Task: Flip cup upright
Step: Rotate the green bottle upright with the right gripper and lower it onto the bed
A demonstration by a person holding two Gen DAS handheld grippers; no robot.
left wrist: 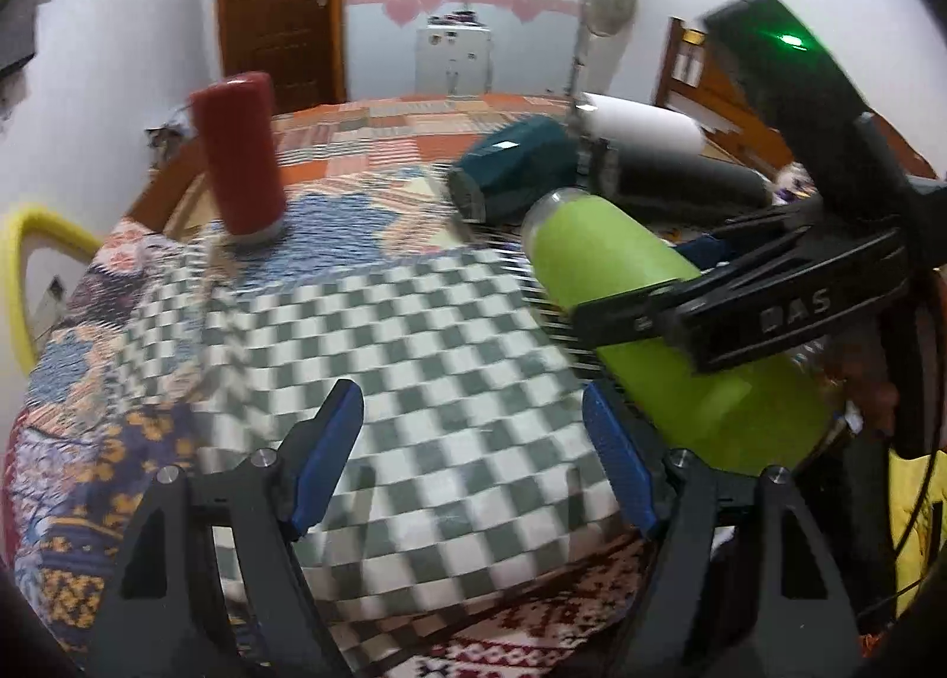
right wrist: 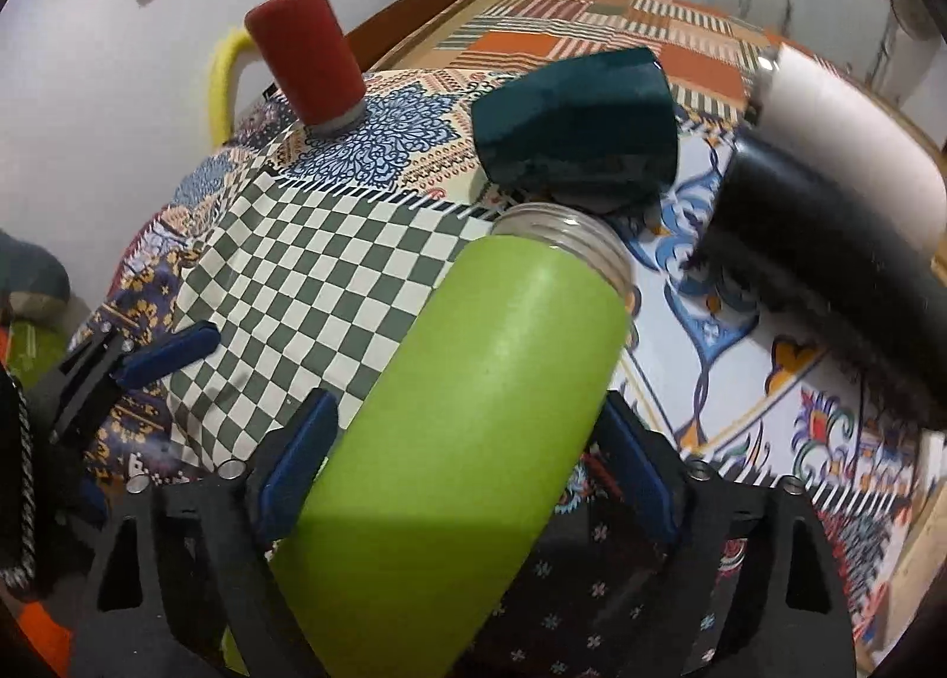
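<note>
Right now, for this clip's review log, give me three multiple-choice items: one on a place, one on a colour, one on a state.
1. Where does the red cup stand?
A. on the patterned cloth, apart from the other cups
B. inside the dark teal cup
C. between the left fingers

2. What colour is the cup held by the right gripper?
A. white
B. lime green
C. red

3. How is the left gripper?
A. shut on the red cup
B. open and empty
C. shut on the black cup

Answers: 1 A, it stands mouth down, alone at the far left. 2 B, the lime green cup sits between the blue fingers. 3 B, only checkered cloth shows between its fingers.
</note>
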